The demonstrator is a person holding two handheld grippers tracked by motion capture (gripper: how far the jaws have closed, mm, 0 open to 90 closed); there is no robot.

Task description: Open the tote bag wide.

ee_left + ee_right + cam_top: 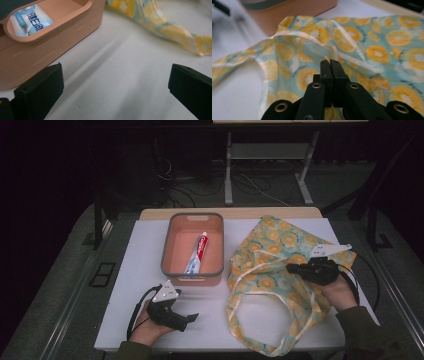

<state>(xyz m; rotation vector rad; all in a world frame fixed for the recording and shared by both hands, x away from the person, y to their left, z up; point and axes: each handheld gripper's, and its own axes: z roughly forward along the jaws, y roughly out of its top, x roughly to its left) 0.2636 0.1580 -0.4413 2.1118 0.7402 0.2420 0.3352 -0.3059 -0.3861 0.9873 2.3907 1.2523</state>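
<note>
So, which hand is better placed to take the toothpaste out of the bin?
Left, probably. The left tongs are open beside the bin holding the toothpaste; the right tongs are shut at the bag edge.

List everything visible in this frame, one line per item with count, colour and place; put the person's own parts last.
fabric bag: one, pale green with yellow citrus print, lying on the right half of the board, long handles looping toward the near edge.
bin: one, salmon pink with a grey rim, at the far middle of the board, left of the bag.
toothpaste tube: one, white, red and blue, lying inside the bin.
white board: one, covering the tabletop.
table: one, light wood edge showing behind the board.
left gripper: one, black, jaws wide apart over bare board near the bin's front.
right gripper: one, black, jaws closed, resting on the bag's opening edge.
hands: two, entering from the near edge, each holding a gripper.
</note>
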